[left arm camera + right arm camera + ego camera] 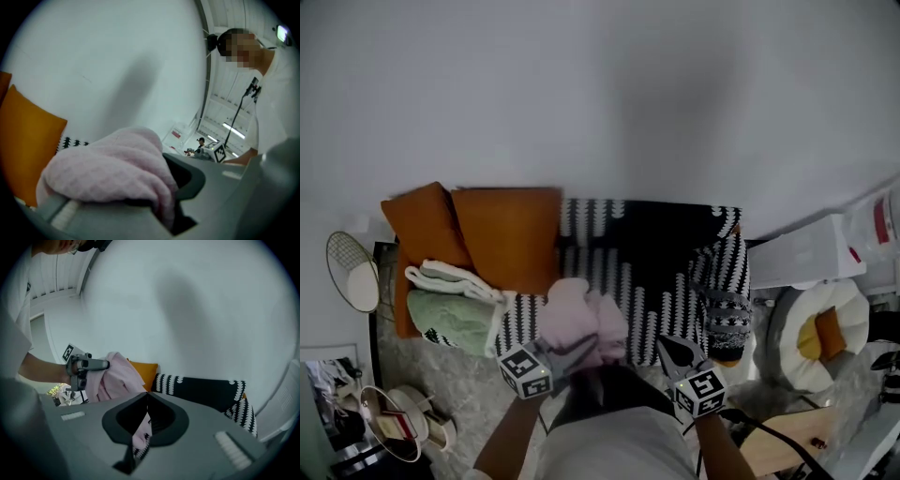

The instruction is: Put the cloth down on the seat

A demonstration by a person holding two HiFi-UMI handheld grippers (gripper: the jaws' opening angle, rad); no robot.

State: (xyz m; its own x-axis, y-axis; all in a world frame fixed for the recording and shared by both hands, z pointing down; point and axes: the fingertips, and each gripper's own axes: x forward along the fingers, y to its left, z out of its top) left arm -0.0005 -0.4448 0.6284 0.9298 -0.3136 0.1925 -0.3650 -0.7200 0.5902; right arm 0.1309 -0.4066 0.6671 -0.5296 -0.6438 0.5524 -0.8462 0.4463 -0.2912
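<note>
Crumpled pink cloth (581, 314) — over patterned seat (654, 286)

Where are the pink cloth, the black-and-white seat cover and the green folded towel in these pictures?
pink cloth (579, 314), head view, on its bunched middle.
black-and-white seat cover (666, 239), head view, on its dark middle.
green folded towel (450, 321), head view, on its top face.

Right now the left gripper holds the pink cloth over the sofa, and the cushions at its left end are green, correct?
No: the cushions are orange, not green, as the head view shows; the green thing beside them is a folded towel. The rest stands: the left gripper holds the pink cloth over the sofa.
</note>
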